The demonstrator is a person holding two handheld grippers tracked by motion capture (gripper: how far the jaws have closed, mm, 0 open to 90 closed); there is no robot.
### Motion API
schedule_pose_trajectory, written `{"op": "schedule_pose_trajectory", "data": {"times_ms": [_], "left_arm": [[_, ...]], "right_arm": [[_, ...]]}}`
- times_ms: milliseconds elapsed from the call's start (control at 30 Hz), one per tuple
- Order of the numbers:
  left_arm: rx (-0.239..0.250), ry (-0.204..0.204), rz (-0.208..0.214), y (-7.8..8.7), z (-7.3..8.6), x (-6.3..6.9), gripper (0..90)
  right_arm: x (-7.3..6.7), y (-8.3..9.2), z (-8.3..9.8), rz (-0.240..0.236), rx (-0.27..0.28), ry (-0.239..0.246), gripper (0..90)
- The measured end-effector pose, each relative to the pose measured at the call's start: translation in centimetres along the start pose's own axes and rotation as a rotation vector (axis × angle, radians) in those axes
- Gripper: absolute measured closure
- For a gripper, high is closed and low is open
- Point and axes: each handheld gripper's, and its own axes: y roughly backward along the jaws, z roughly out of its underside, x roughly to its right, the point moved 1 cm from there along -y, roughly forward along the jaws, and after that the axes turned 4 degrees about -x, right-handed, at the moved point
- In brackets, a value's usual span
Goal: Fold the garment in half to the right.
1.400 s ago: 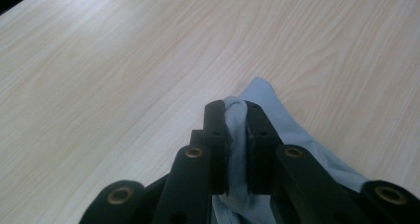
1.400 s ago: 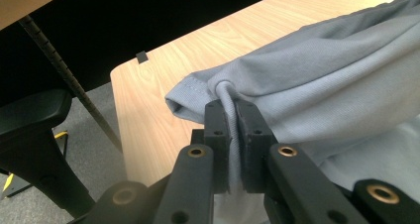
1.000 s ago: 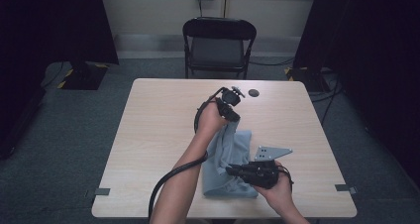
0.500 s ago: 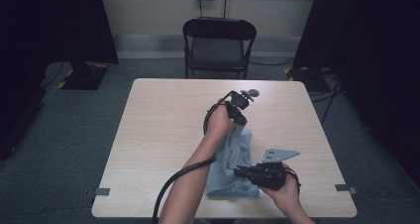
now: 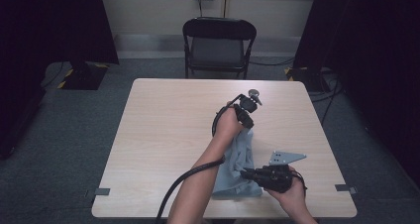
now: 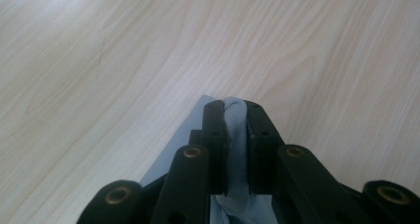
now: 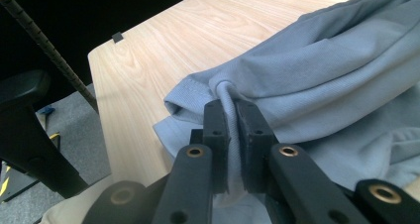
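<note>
Grey cloth (image 5: 238,167) bunched on bench (image 5: 163,135), right-near side. Left gripper (image 6: 236,116) and right gripper (image 7: 233,116): jaws clamped on cloth edges. Grasp done; spreading or folding left.

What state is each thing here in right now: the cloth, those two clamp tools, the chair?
Cloth: grey, bunched and creased, stretched across the table between the two grippers.
Left gripper: shut on a pinch of the cloth, at its far end.
Right gripper: shut on a fold at the cloth's hem, at the near end.
Chair: unfolded, empty, behind the table.
</note>
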Motion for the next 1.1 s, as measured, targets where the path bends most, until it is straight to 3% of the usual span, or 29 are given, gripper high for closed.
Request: {"op": "schedule_pose_trajectory", "data": {"times_ms": [633,733,867,900,933,967,1000,1033,1100], "left_arm": [[-0.003,0.0,0.004,-0.9,-0.6,0.8,80.7],[0.01,0.005,0.009,-1.0,-0.7,0.9,78.6],[0.038,0.002,0.017,-1.0,-0.8,1.0,70.6],[0.094,-0.015,0.006,-0.8,-0.9,1.1,53.7],[0.094,-0.015,0.006,-0.8,-0.9,1.1,47.8],[0.109,-0.024,-0.004,-0.6,-0.9,1.0,47.8],[0.127,-0.027,-0.03,-0.3,-0.8,0.9,36.5],[0.127,-0.027,-0.03,-0.3,-0.8,0.9,31.3],[0.135,-0.029,-0.042,0.1,-0.5,0.6,29.3]], "right_arm": [[0.5,0.6,1.1,0.01,0.001,-0.016,82.2],[0.6,0.8,1.3,0.013,-0.001,-0.02,77.9],[0.9,1.6,1.4,0.036,0.025,-0.037,65.4],[1.1,2.1,1.3,0.059,0.042,-0.045,56.6],[1.1,2.4,1.2,0.07,0.048,-0.051,53.7],[1.1,2.4,1.2,0.07,0.048,-0.051,53.7],[1.3,2.7,1.0,0.084,0.056,-0.058,48.2],[1.3,2.8,0.8,0.094,0.059,-0.057,45.8],[1.4,2.8,0.7,0.101,0.065,-0.058,43.5]]}}
